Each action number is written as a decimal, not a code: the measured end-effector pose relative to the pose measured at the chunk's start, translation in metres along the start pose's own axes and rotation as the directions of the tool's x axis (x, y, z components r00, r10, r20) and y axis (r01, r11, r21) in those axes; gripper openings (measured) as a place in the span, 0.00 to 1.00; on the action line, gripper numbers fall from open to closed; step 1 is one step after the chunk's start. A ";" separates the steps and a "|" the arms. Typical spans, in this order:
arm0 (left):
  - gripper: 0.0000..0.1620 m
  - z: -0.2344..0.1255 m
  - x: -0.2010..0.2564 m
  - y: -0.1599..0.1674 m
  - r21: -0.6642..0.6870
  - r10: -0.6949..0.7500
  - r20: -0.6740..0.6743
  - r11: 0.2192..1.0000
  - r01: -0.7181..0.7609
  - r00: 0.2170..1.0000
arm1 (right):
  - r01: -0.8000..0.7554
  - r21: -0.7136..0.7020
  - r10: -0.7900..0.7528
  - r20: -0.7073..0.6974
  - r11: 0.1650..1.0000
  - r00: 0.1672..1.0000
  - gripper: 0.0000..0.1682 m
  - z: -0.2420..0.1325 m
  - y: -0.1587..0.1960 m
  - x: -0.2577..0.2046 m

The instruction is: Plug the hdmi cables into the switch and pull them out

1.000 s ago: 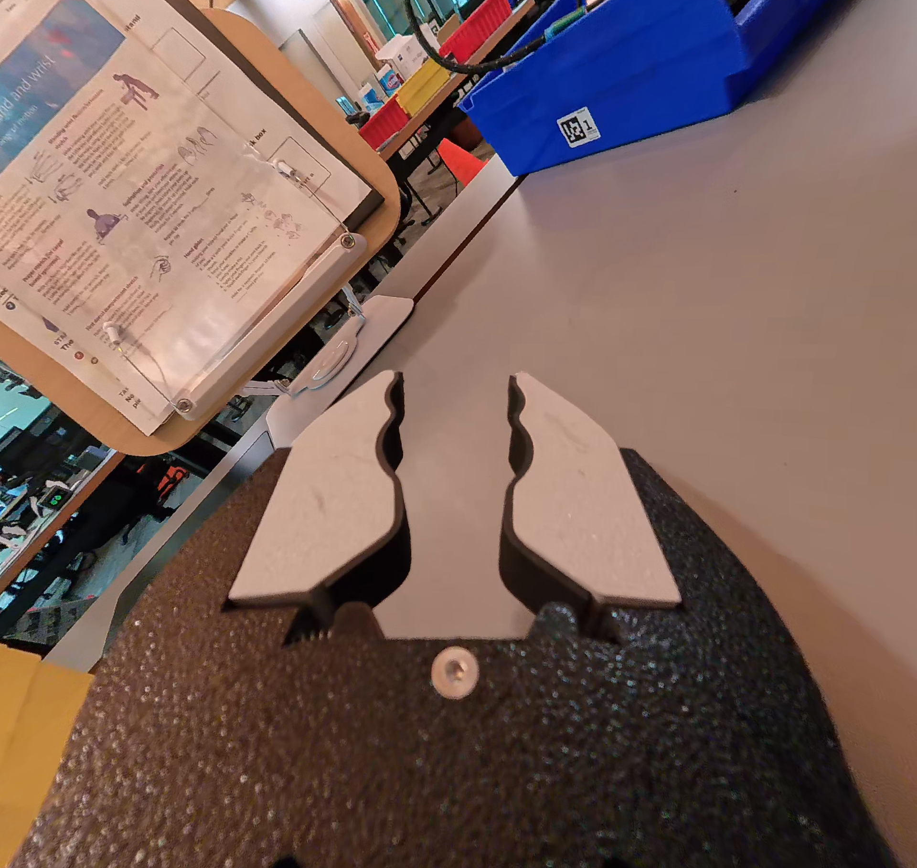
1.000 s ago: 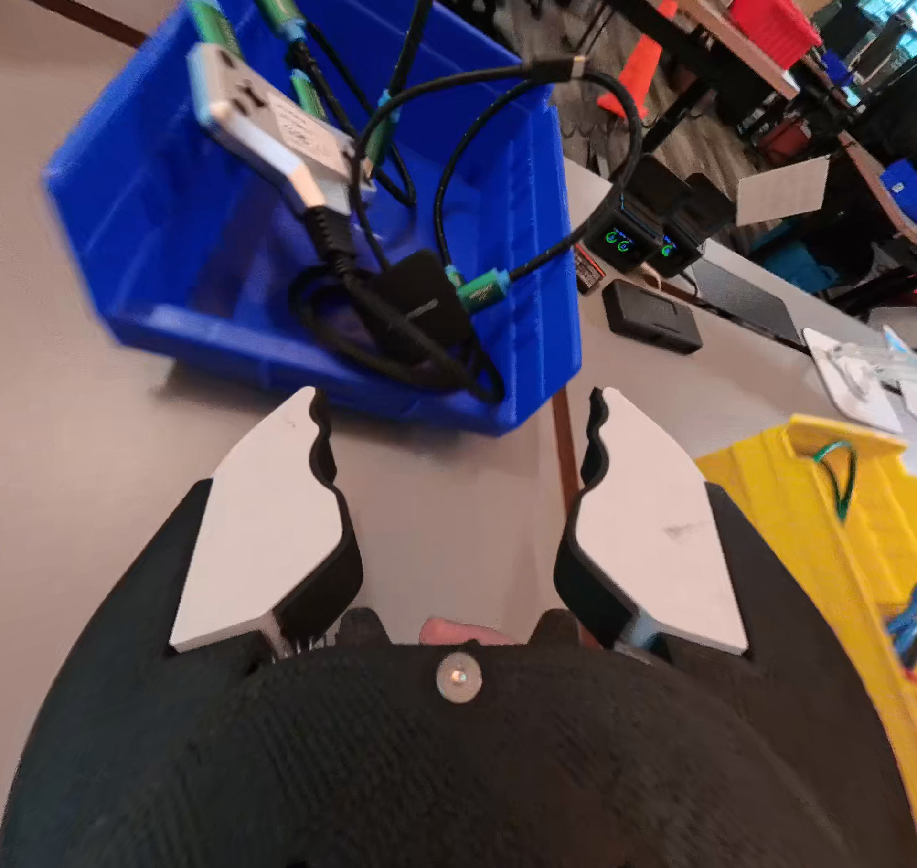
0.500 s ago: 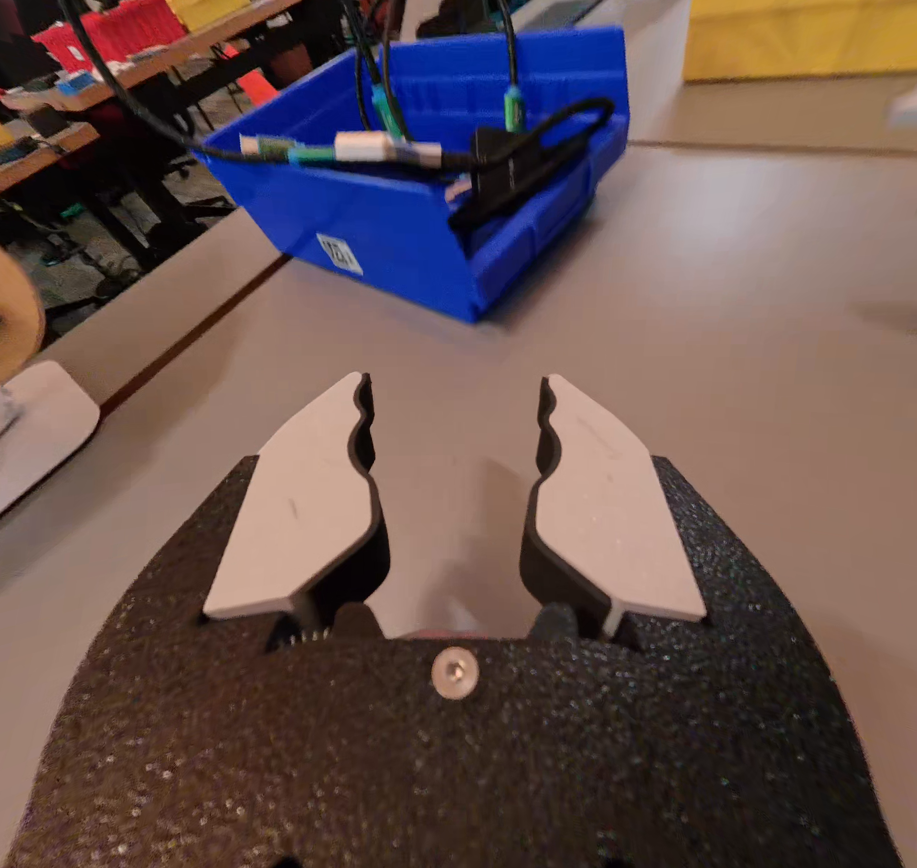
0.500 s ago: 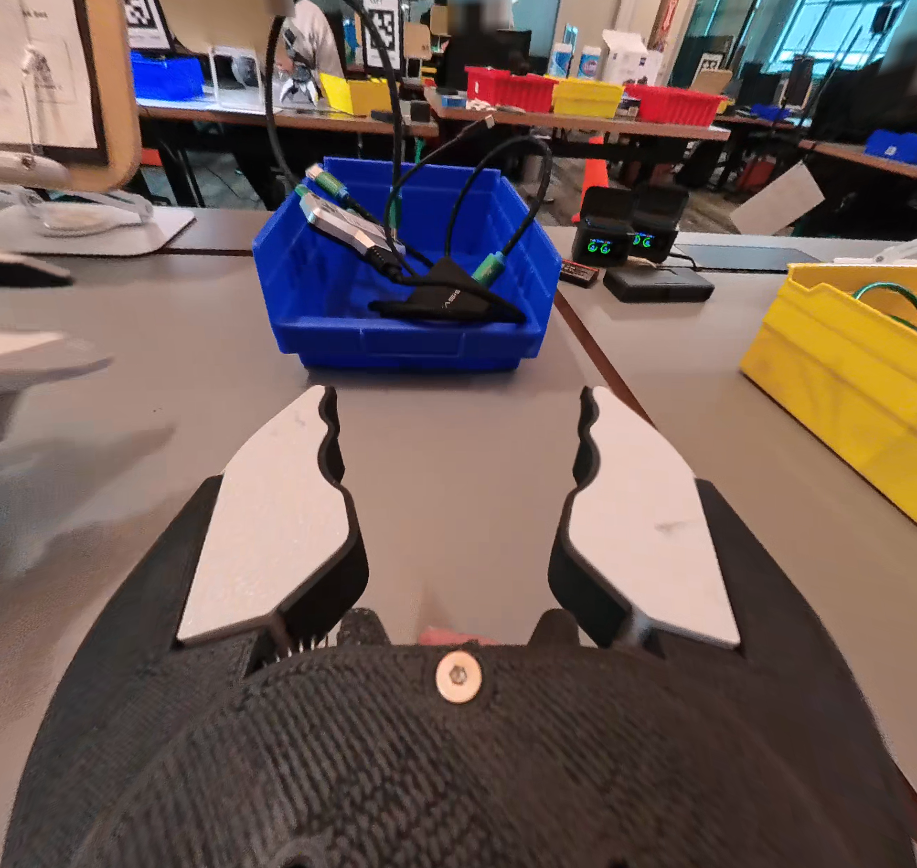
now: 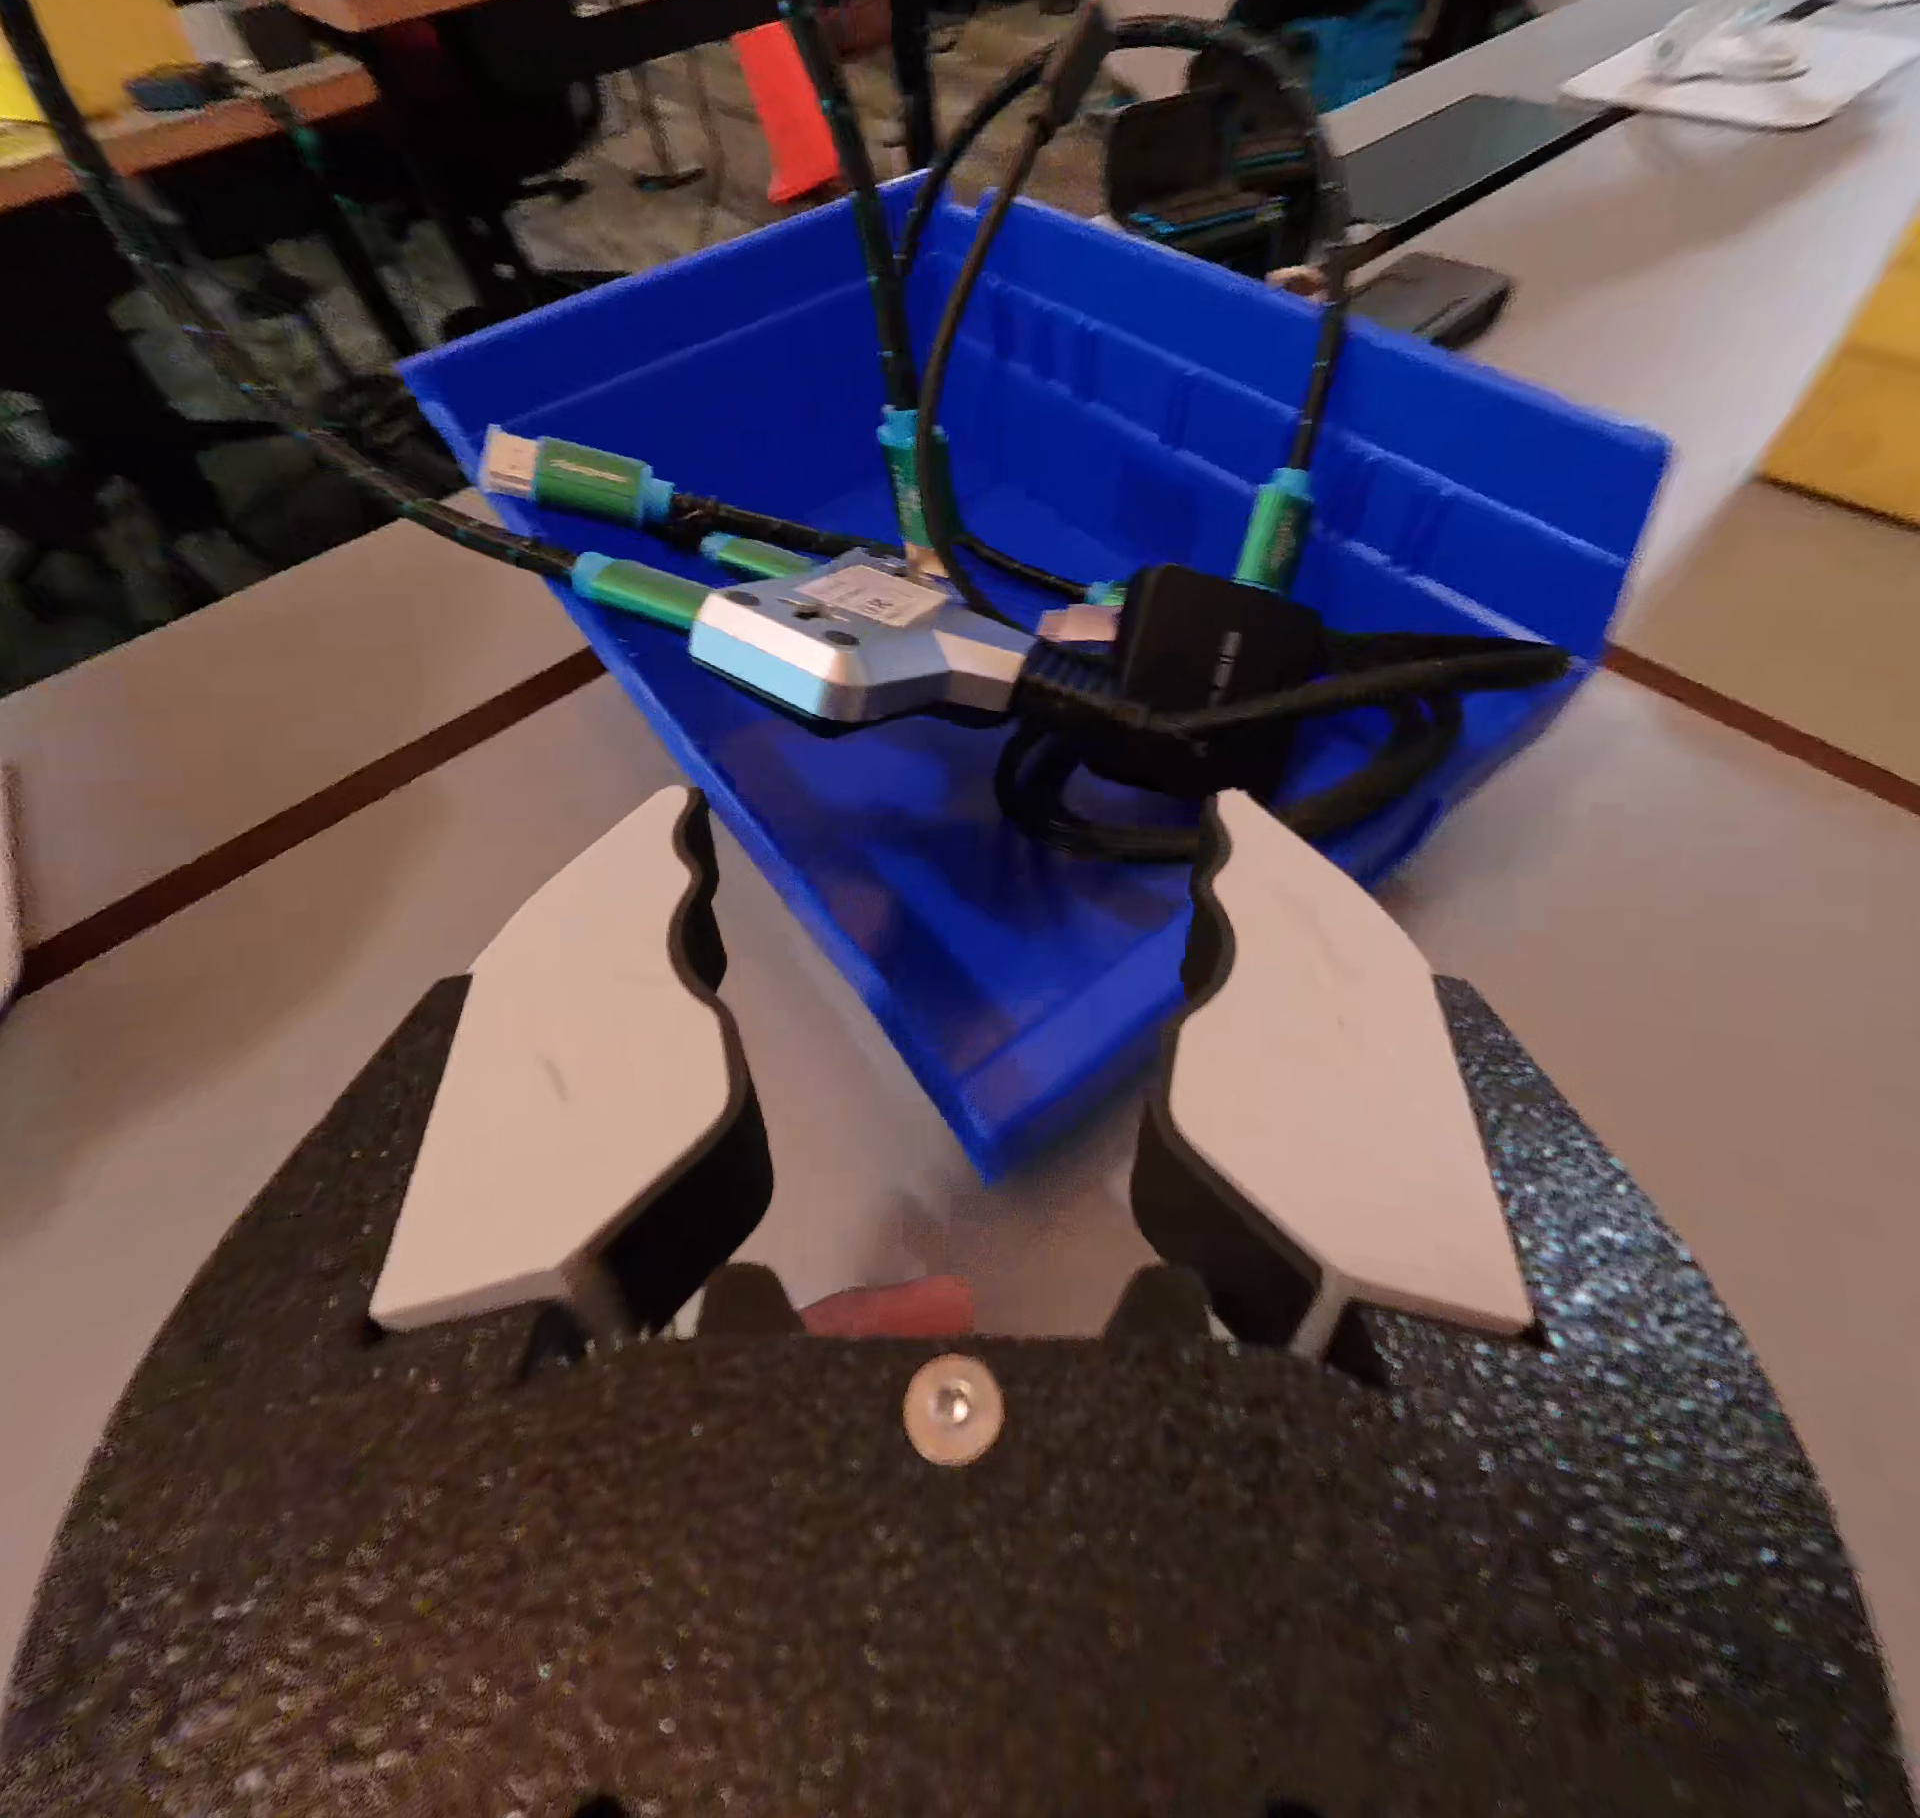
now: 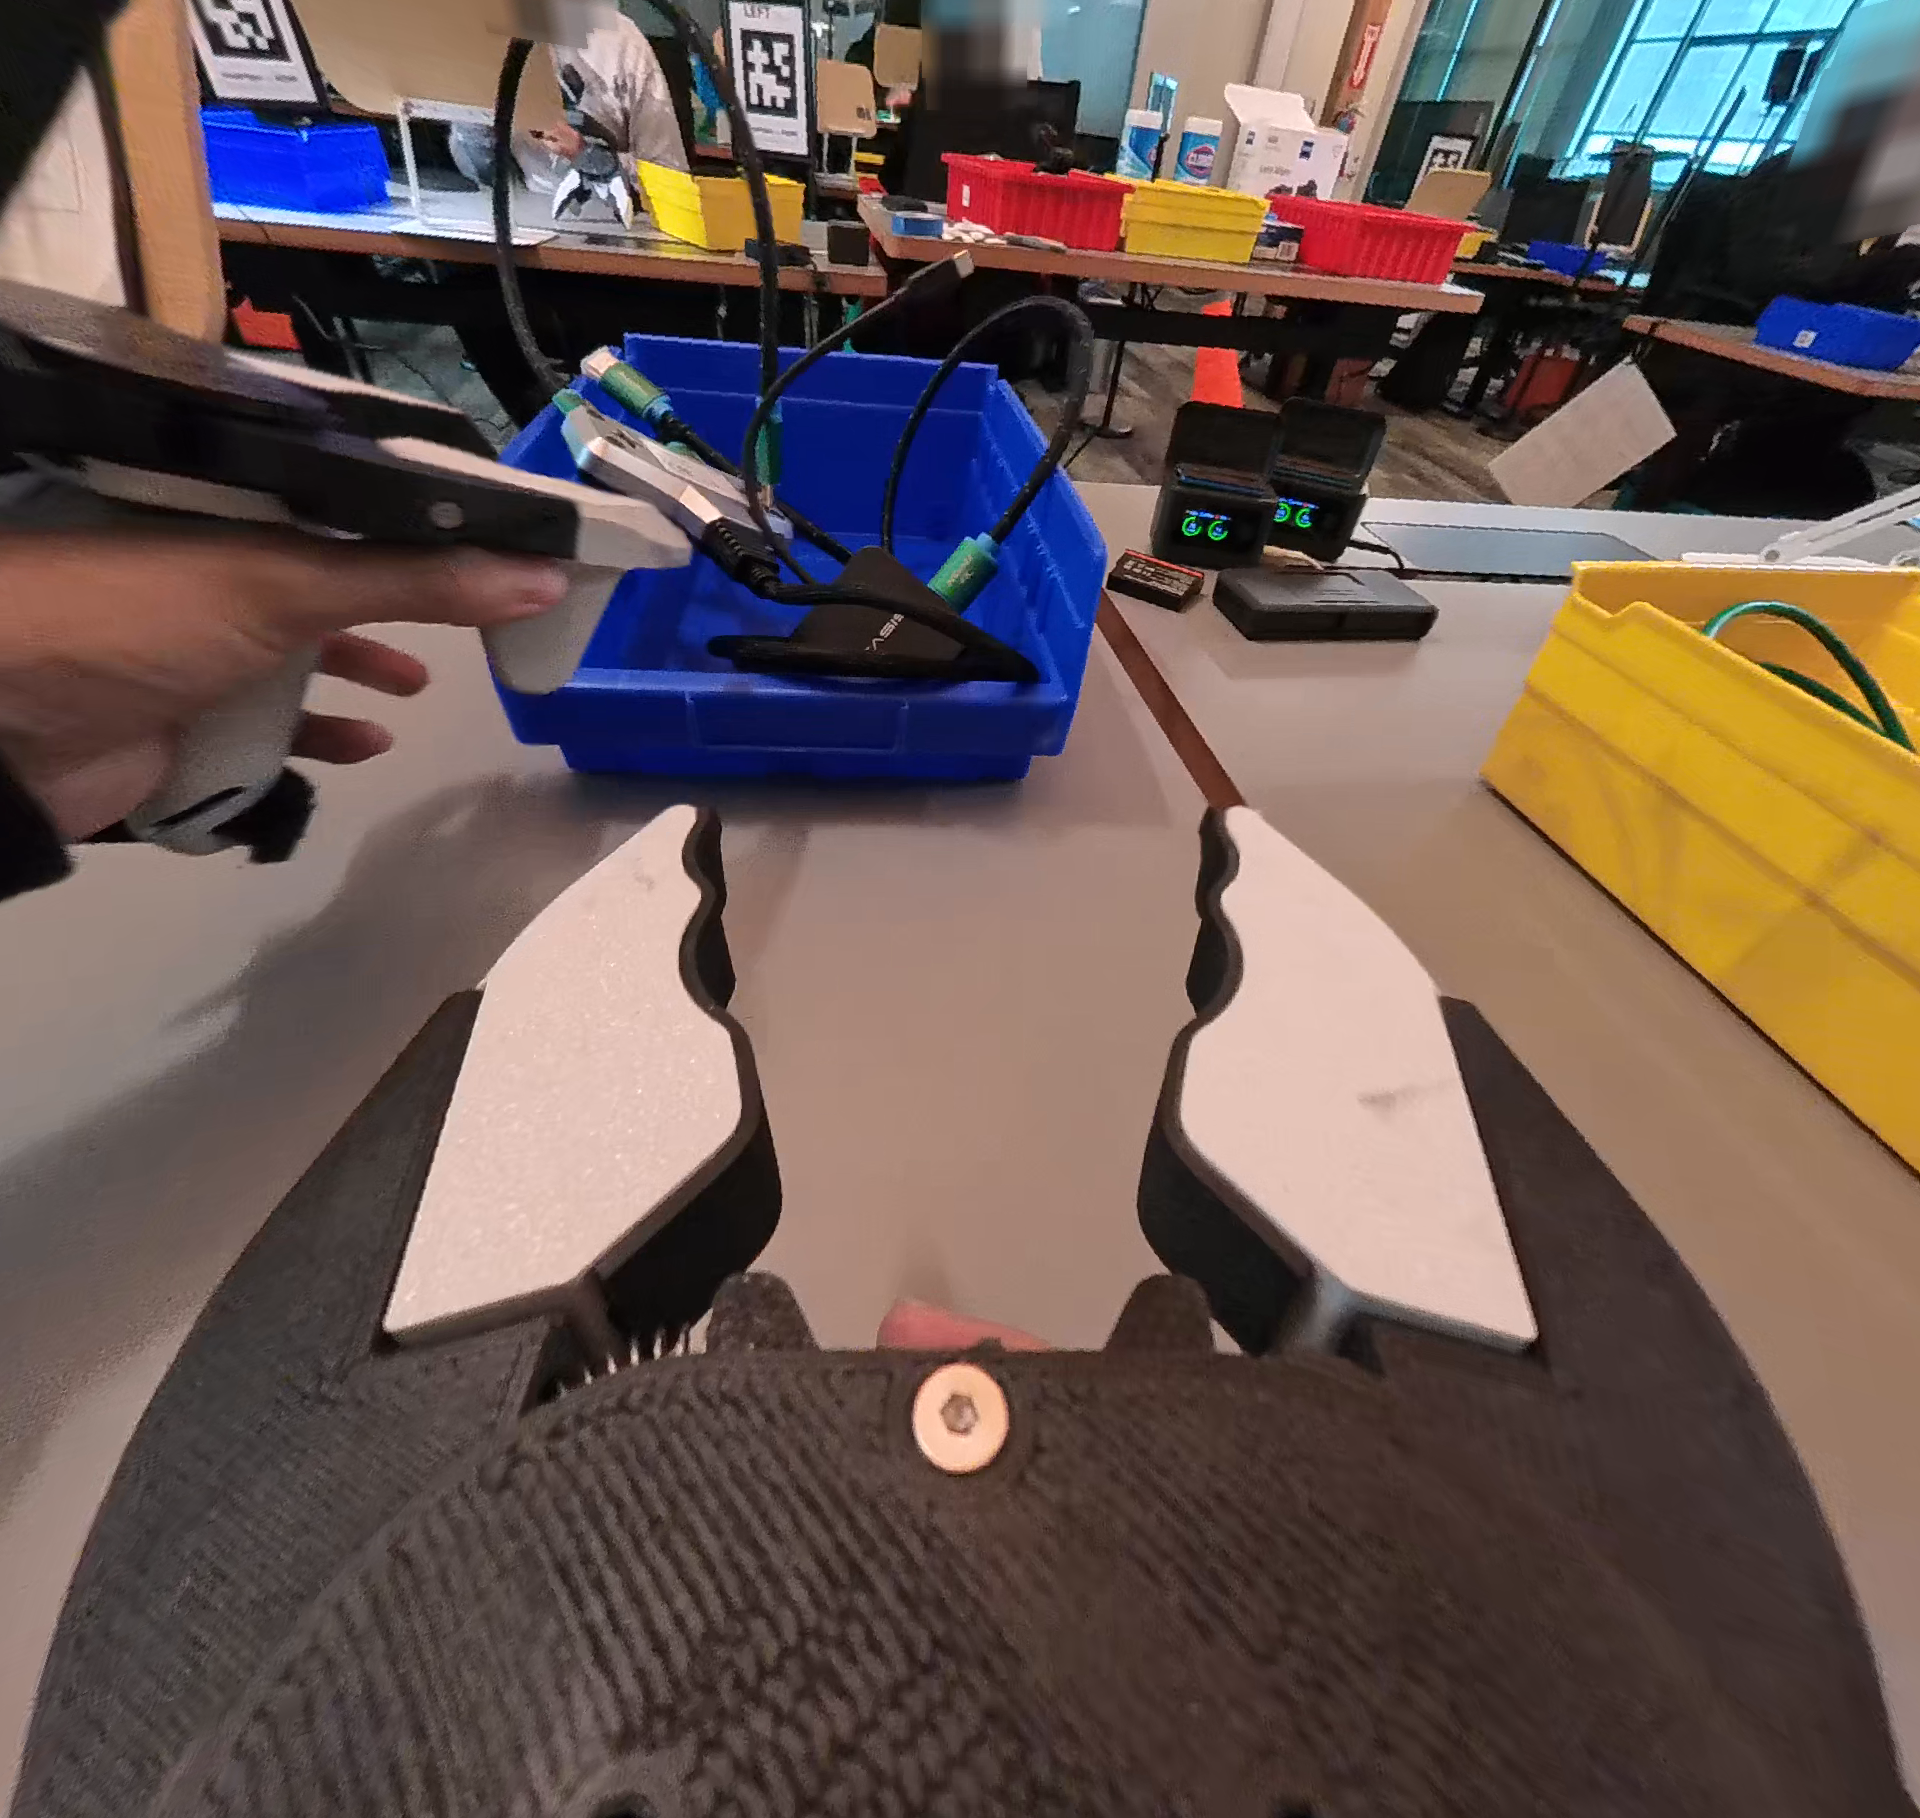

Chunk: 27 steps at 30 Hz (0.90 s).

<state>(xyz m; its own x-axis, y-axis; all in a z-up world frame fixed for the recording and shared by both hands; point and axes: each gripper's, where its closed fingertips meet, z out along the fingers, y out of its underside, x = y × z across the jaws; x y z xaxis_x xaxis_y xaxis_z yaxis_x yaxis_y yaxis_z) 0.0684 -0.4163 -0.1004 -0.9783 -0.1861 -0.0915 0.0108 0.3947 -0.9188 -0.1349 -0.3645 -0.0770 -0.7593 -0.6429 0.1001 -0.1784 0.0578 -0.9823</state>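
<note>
A blue bin (image 5: 1039, 989) (image 6: 790, 719) on the grey table holds a silver HDMI switch (image 5: 842, 641) (image 6: 644, 469), a black switch (image 5: 1205, 646) (image 6: 883, 625) and black braided cables with green plugs (image 5: 592, 485) (image 6: 966, 563). Green plugs sit in both switches; one plug lies loose over the bin's left rim. My left gripper (image 5: 951, 823) is open and empty, just above the bin's near corner; it also shows in the right wrist view (image 6: 582, 563), at the bin's left edge. My right gripper (image 6: 956, 833) is open and empty, over bare table short of the bin.
A yellow bin (image 6: 1714, 833) with a green cable stands to the right. Two black charger cases (image 6: 1268, 501) and a flat black box (image 6: 1320, 605) lie behind the blue bin on the right. A person's hand (image 6: 156, 646) holds the left gripper. Tables with bins stand farther back.
My left gripper swung from the document stand toward the blue bin, closed in on it and opened wider. The right gripper pulled back from the bin and levelled out, still open.
</note>
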 end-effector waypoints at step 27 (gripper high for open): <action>0.05 -0.205 -0.220 0.126 -0.002 0.006 0.121 1.000 -0.005 0.993 | 0.040 0.124 -0.061 0.168 0.991 0.984 0.48 -0.012 -0.048 -0.064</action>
<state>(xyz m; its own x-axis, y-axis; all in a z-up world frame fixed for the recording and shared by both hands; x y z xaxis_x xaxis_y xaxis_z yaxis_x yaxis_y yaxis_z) 0.2422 -0.1410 -0.1173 -0.9458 -0.2918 -0.1425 0.0155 0.3977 -0.9174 -0.0852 -0.3170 -0.0344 -0.6309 -0.7645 0.1320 -0.1299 -0.0636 -0.9895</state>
